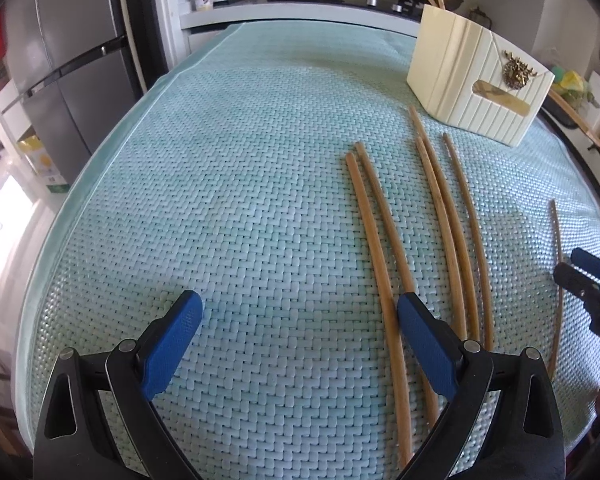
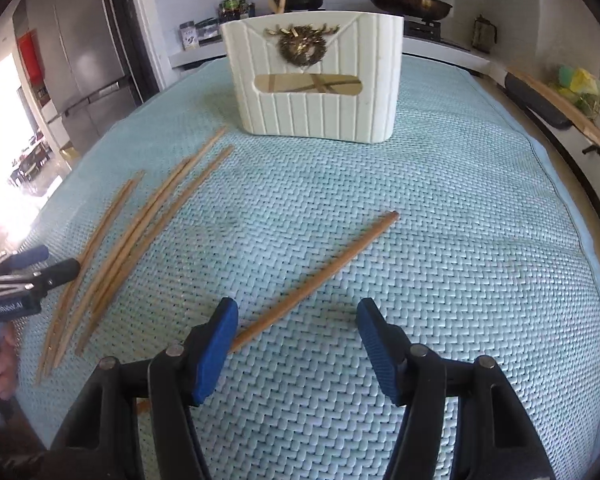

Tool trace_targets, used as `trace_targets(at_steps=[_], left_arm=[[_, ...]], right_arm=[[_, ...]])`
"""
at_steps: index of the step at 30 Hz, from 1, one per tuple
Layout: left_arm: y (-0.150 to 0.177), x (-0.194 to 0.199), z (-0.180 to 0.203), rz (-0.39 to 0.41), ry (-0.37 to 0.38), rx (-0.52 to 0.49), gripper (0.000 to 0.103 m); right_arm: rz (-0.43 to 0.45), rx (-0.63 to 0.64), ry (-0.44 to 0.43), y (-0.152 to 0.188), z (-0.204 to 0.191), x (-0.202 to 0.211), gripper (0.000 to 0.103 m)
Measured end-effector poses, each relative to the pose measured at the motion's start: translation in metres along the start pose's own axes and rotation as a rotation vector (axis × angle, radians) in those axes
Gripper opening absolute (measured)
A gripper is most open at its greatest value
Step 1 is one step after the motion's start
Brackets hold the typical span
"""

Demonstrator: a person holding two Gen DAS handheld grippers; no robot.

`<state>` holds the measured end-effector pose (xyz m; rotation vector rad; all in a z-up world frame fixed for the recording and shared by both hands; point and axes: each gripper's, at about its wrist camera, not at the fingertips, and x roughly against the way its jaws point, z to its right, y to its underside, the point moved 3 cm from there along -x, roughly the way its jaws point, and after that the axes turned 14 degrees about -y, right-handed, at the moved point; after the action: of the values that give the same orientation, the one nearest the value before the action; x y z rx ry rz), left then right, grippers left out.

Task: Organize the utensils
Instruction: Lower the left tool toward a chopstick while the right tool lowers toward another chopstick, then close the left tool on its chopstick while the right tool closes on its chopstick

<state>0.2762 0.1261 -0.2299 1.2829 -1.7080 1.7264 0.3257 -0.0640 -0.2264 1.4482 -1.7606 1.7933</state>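
Single chopstick [image 2: 316, 276] is lying flat on the woven mat [image 2: 460, 280], slanting from about 7 o'clock up toward 1 o'clock in the right wrist view, its near end passing under the left finger of the right gripper [image 2: 298, 340]. That gripper is hanging wide open over it, holding nothing; likely lining up to straddle the stick for a pick. Five more chopsticks [image 1: 432, 240] are lying roughly parallel, well apart from the lone one, at 9 o'clock of it. The left gripper [image 1: 300, 336] is also gaping wide, empty, with its right finger sitting over the nearest pair; the leftmost stick is running between the fingers, which looks like the intended grasp. The cream holder [image 2: 314, 80] is standing upright at 12 o'clock, already containing a few sticks showing through its front slot and above its rim, so presumably the destination. Stove and pans are sitting beyond the mat's far edge.
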Motion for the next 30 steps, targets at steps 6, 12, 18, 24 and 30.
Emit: trace_targets(at_steps=[6,12,18,24,30], left_arm=[[-0.004,-0.004,-0.001,-0.006,-0.020,-0.006,0.098],[-0.009,-0.006,0.009,-0.007,-0.011,-0.034,0.098],[-0.022,-0.014,0.013,-0.026,0.005,-0.063,0.098],[-0.045,-0.028,0.016,-0.046,0.025,-0.097,0.092],[-0.065,-0.037,0.019,-0.089,0.069,-0.122,0.078]], right_arm=[[-0.012,0.044,0.059,0.015,0.005,0.010,0.062],[-0.015,-0.011,0.079,0.025,0.033,0.030,0.062],[-0.025,-0.024,0.078,0.022,0.046,0.032,0.062],[-0.030,-0.005,0.074,-0.002,0.045,0.011,0.053],[-0.068,-0.035,0.067,-0.034,0.056,-0.005,0.032]])
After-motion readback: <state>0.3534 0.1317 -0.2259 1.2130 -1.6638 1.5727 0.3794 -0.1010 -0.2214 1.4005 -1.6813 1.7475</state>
